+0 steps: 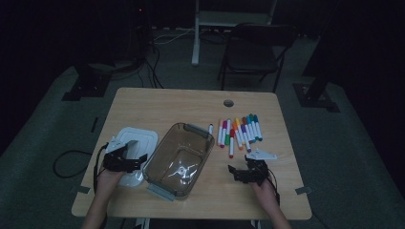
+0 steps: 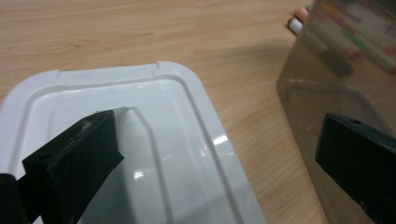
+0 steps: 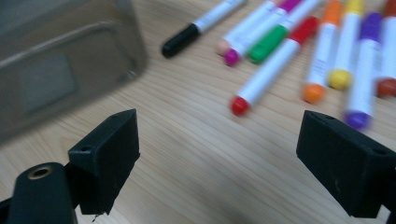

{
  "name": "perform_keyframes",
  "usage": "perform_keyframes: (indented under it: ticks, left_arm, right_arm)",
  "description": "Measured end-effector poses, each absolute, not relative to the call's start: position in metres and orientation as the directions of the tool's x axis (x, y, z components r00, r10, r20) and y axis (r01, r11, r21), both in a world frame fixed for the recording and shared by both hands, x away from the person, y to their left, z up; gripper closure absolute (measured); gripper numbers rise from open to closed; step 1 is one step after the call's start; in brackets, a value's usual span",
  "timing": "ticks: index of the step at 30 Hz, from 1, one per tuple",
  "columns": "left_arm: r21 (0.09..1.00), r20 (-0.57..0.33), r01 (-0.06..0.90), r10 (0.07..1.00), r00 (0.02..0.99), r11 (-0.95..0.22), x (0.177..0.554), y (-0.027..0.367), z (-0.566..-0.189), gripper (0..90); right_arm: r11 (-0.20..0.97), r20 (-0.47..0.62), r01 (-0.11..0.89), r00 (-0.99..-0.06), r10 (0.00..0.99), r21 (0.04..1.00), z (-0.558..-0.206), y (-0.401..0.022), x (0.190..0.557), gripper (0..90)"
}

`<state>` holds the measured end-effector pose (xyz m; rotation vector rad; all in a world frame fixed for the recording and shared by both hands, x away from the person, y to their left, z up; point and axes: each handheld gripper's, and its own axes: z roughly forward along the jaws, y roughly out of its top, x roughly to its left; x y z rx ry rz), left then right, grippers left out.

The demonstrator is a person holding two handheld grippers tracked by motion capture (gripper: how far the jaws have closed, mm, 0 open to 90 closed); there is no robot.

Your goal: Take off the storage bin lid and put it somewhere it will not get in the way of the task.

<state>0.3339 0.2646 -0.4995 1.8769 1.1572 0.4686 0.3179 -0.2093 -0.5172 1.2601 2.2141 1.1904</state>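
A clear smoky plastic box (image 1: 179,157) stands empty at the middle of the wooden table. Its white lid (image 1: 138,138) lies flat on the table to its left. A row of several coloured markers (image 1: 239,131) lies to the right of the box. My left gripper (image 1: 138,160) hovers over the lid's near edge, open, with nothing between its jaws. In the left gripper view, the left gripper (image 2: 219,140) spans the lid (image 2: 154,107) and the box wall (image 2: 336,70). My right gripper (image 3: 219,140) is open over bare wood, just short of the red marker (image 3: 275,65) and the black marker (image 3: 196,30).
The table has a round cable hole (image 1: 228,103) near its far edge. A dark folding chair (image 1: 255,52) and a stand's white legs are on the floor beyond it. Cables trail on the floor at the left.
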Motion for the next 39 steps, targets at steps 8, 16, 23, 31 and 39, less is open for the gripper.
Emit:
perform_keyframes:
  ticks: [8,16,23,31,39]
  left_arm:
    - [0.808,-0.137,0.55,0.841,0.524,-0.211,0.332,0.255,-0.506,0.5]
    - [0.799,-0.151,0.554,0.816,0.558,-0.232,0.322,0.243,-0.511,0.5]
    - [0.803,-0.153,0.546,0.803,0.576,-0.239,0.311,0.232,-0.515,0.5]
    - [0.798,-0.155,0.543,0.782,0.603,-0.261,0.304,0.217,-0.517,0.5]
    - [0.792,-0.173,0.539,0.743,0.646,-0.285,0.294,0.197,-0.518,0.5]
  right_arm:
    - [0.305,0.107,0.527,-0.615,0.782,0.793,-0.517,-0.169,0.321,12.9]
    - [0.318,0.113,0.498,-0.658,0.744,0.806,-0.513,-0.145,0.323,13.0]
    - [0.319,0.11,0.487,-0.667,0.737,0.813,-0.509,-0.144,0.323,12.9]
    - [0.326,0.104,0.477,-0.675,0.73,0.816,-0.509,-0.155,0.325,13.0]
    - [0.32,0.093,0.478,-0.659,0.747,0.818,-0.508,-0.17,0.33,13.0]
